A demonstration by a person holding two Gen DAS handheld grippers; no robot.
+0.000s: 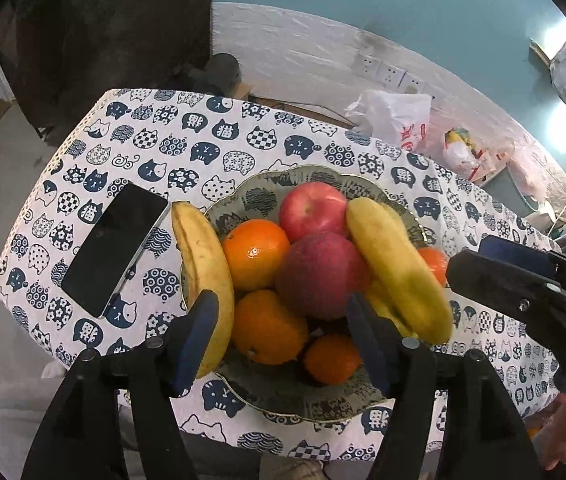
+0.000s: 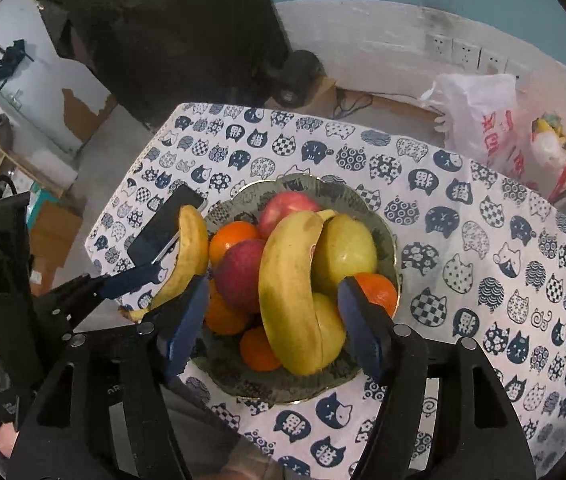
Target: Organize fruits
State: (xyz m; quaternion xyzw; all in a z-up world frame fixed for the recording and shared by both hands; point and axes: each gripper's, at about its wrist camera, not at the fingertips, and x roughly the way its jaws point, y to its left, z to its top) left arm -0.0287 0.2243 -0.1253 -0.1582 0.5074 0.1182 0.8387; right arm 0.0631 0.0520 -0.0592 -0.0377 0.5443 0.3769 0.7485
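Both hand-held grippers gape wide, gripping nothing: the left hand-held gripper (image 1: 283, 332) and right hand-held gripper (image 2: 273, 320) hover over the fruit bowl (image 2: 387, 236) near the bench's front edge, bananas (image 2: 291, 288) between the right's fingers.

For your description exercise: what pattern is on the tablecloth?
Navy cat faces on the white tablecloth, clearest in the right wrist view.

We cannot read the red print on the plastic bag (image 2: 483, 128) at two o'clock. In the bowl (image 1: 315, 396), the lowest orange (image 1: 331, 358) sits half hidden under fruit, and the right-hand banana (image 1: 399, 264) looks blurred.
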